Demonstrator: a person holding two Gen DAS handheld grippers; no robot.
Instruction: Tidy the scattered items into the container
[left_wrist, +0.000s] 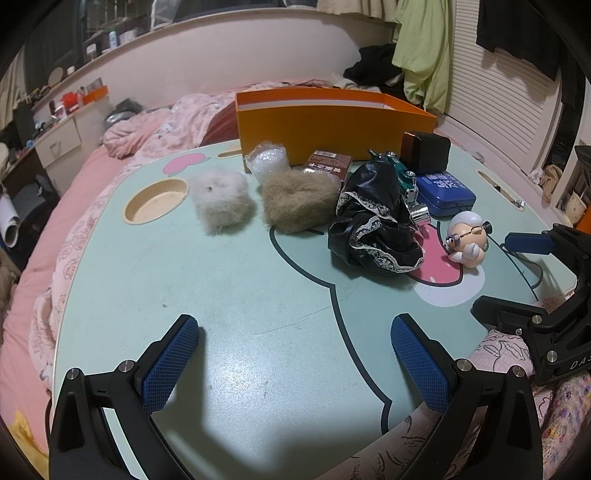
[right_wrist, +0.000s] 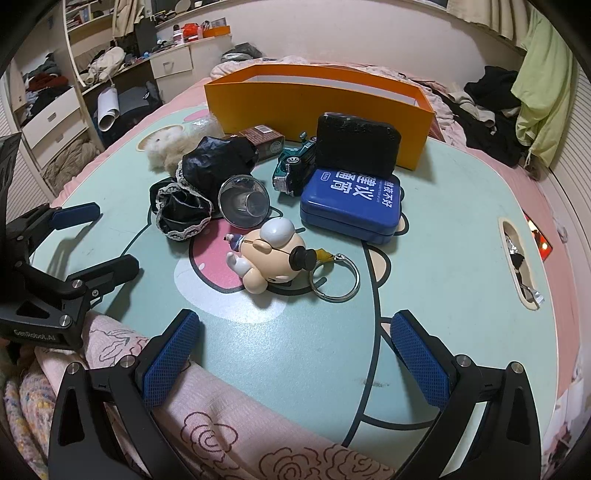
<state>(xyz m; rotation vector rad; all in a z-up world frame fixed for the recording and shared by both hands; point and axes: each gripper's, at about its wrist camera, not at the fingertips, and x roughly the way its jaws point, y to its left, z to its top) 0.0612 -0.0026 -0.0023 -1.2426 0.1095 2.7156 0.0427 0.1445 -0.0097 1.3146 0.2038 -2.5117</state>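
Nothing appears tidied yet; the orange box (left_wrist: 332, 125) stands at the far edge of the mint-green lap table (left_wrist: 229, 295), and what shows of its white inner wall is bare, though its floor is hidden from both views. Every loose item lies on the tabletop in front of it: a white fur scrunchie (left_wrist: 221, 201) and a brown fur scrunchie (left_wrist: 295, 201) side by side; a clear plastic packet (left_wrist: 266, 161) and a small brown carton (left_wrist: 327, 167) just against the box wall; a black lace-trimmed cloth (left_wrist: 369, 225) in the middle; a green toy truck (right_wrist: 293, 166), a black block (right_wrist: 356, 146) resting on a blue tin (right_wrist: 352, 205); a small glass cup (right_wrist: 243, 203) tipped on its side; and a figurine keychain (right_wrist: 271, 258) with its metal ring, nearest the right gripper (right_wrist: 293, 354). The left gripper (left_wrist: 295, 358) hovers over bare table with jaws spread wide and empty; the right is likewise released, holding nothing, at the table's near edge above a pink quilt (right_wrist: 207, 424). Judged from this, the whole job remains, about nine items to move.
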